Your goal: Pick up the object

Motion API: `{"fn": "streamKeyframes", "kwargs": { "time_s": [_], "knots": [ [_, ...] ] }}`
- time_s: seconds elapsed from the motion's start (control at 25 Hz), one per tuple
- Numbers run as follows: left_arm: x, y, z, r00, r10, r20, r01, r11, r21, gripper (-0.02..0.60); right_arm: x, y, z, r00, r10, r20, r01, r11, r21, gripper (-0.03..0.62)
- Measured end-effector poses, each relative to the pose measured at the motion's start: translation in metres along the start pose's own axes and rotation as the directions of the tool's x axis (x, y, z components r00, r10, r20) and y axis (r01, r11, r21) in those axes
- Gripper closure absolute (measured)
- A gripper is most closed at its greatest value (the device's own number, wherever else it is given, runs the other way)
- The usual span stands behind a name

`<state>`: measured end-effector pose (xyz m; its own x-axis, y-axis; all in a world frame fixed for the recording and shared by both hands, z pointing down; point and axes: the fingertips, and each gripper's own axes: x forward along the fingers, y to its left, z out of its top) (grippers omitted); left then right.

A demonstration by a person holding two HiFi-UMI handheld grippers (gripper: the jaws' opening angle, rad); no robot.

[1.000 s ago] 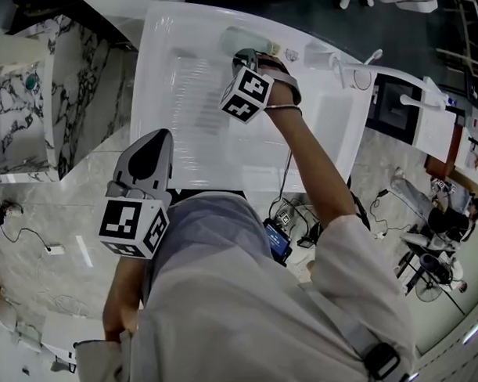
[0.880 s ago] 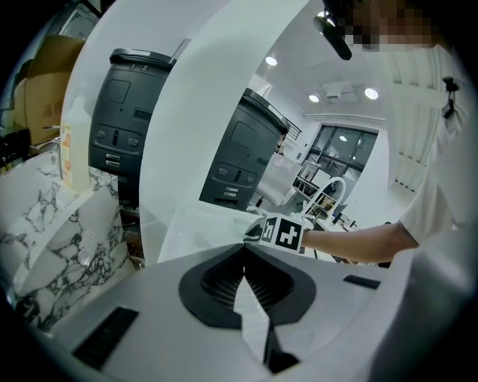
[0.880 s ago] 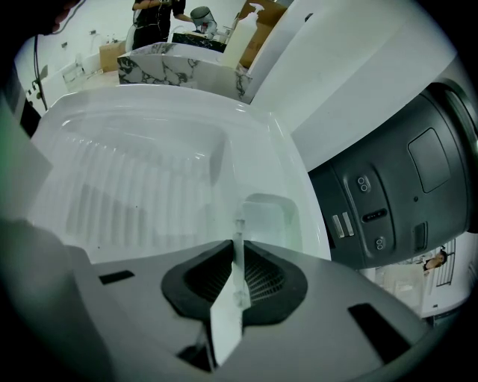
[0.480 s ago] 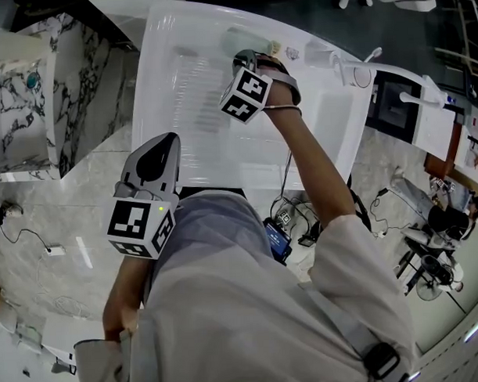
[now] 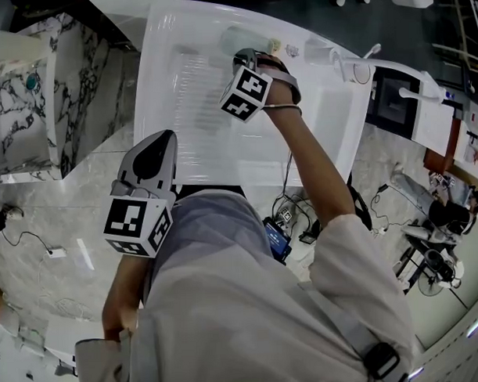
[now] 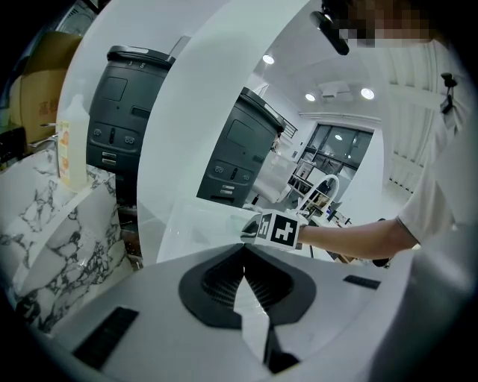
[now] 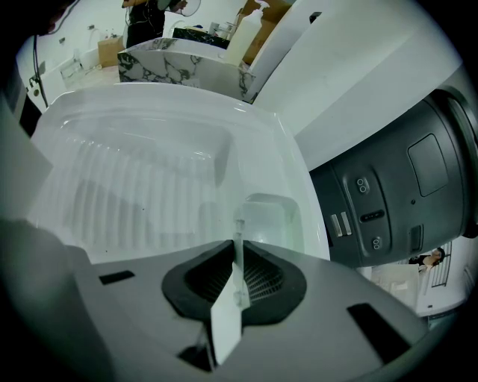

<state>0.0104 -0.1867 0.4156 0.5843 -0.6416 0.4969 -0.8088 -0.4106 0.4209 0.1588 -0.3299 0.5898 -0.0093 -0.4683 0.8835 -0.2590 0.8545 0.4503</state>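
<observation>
A pale green see-through container [image 5: 237, 41] [image 7: 267, 216] lies at the far end of the white ribbed tray [image 5: 190, 102]. My right gripper [image 5: 247, 59] [image 7: 237, 250] reaches down right in front of it, its marker cube [image 5: 246, 94] hiding the jaws in the head view. In the right gripper view a thin clear strip [image 7: 238, 231] stands upright between the jaw tips. The jaws have just been closing and now pinch it. Whether the strip is the container's edge I cannot tell. My left gripper [image 5: 154, 147] [image 6: 244, 257] hovers shut and empty at the tray's near edge.
A dark grey machine [image 7: 403, 186] stands right beside the tray. A marbled box [image 5: 20, 100] sits to the left, with a bottle [image 6: 72, 145] on it. A white faucet [image 5: 360, 64] and counter lie to the right. Cables [image 5: 291, 216] trail on the floor.
My left gripper has drifted slightly by the tray's near edge. The right hand stays at the far end of the tray.
</observation>
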Motion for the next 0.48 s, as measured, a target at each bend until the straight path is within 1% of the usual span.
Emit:
{"fn": "streamKeyframes", "kwargs": {
  "time_s": [0.2,0.36,0.48],
  "knots": [
    [-0.0021,0.0030,0.0027,1.000,-0.006,0.001,0.006,1.000,0.010,0.575,-0.0009,0.0024,0.0000,1.000,0.002,-0.006,-0.001,1.000,0.010,0.553],
    [-0.0030,0.0020,0.0041,1.000,-0.004,0.002,0.003,0.998,0.070,0.575,-0.0041,0.0010,0.0017,1.000,-0.007,-0.003,0.008,0.999,0.044,0.553],
    [-0.0022,0.0019,0.0022,1.000,-0.021,-0.005,0.021,0.998,0.052,0.575,-0.0070,0.0031,0.0024,1.000,-0.004,-0.004,0.004,0.998,0.059,0.553]
  ]
}}
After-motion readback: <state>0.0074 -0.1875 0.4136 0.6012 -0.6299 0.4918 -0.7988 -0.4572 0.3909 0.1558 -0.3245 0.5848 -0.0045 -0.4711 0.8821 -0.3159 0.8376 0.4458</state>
